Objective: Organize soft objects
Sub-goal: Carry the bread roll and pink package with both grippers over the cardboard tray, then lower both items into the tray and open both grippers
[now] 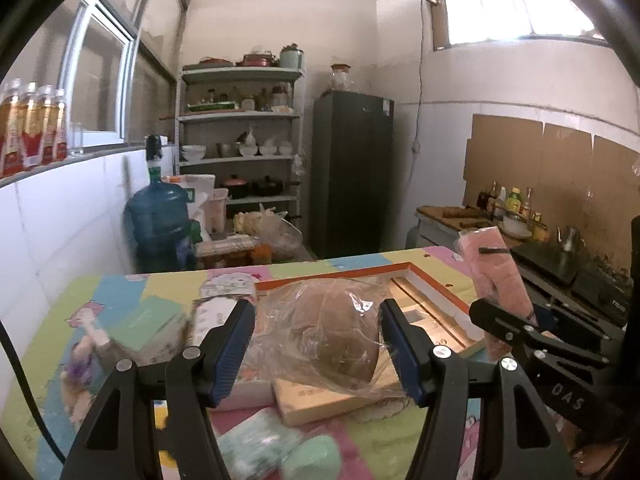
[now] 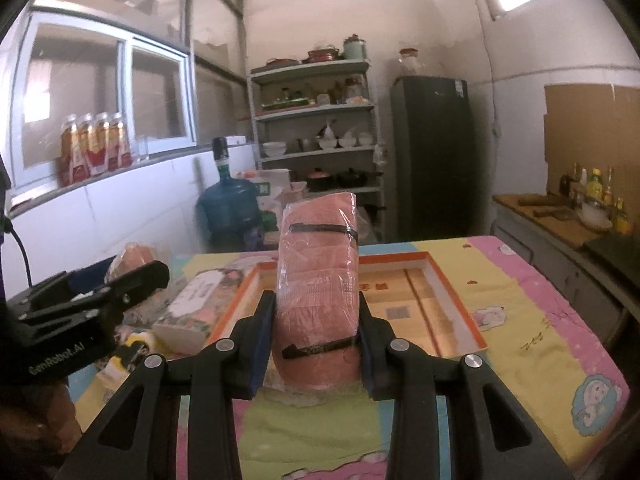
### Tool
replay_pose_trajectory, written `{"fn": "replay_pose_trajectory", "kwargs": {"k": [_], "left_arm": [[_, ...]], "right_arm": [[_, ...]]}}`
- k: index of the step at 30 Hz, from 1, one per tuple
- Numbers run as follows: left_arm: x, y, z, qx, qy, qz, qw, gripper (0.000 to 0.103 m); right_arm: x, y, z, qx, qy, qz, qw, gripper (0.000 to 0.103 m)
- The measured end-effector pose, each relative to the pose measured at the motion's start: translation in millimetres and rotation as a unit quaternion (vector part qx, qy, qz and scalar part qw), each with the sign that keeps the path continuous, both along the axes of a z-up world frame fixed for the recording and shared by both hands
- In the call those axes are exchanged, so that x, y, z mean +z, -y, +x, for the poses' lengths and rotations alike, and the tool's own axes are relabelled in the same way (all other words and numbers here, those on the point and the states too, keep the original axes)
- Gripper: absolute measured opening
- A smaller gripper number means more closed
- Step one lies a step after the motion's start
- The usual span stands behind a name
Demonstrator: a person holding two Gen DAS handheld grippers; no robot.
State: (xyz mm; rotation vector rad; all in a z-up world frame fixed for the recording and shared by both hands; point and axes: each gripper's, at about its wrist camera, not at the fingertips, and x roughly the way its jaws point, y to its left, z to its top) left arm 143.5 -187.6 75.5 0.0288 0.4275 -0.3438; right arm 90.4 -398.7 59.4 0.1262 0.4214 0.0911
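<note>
Right gripper (image 2: 316, 332) clamped on pink wrapped towel roll (image 2: 318, 280), above orange-rimmed box (image 2: 456, 280). Left gripper (image 1: 316, 344) clamped on brown bagged bundle (image 1: 328, 328). Slick film: slip risk; grippers close: collision risk.

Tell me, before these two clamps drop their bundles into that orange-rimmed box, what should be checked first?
1. Right gripper holds the pink wrapped roll firmly: ok, both pads press its sides.
2. Left gripper holds the brown bagged bundle: ok, it sits between the pads and fills the gap.
3. Orange-rimmed box has free room inside: ok, its bottom shows bare.
4. Roll is over the box: cannot tell; it appears near the front rim.
5. The two grippers keep apart: ok, a gap shows between them.
</note>
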Motion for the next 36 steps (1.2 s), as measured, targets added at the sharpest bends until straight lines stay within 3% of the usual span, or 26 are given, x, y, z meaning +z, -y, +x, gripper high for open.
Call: {"fn": "replay_pose_trajectory", "kwargs": {"k": [13, 18, 26, 36], "left_arm": [[-39, 59, 86, -0.013, -0.099, 0.006, 0.9950, 0.065], [-64, 72, 119, -0.018, -0.161, 0.010, 0.9867, 0.065], [-96, 89, 140, -0.009, -0.228, 0.045, 0.9726, 0.065], [-101, 98, 144, -0.001, -0.242, 0.066, 0.9679, 0.066]], "right_arm": [[-19, 49, 71, -0.006, -0.067, -0.002, 0.998, 0.038], [-43, 64, 108, 0.000, -0.117, 0.018, 0.993, 0.037], [-75, 79, 142, 0.000, -0.183, 0.034, 0.982, 0.037], [-96, 81, 147, 0.006, -0.222, 0.040, 0.974, 0.040]]}}
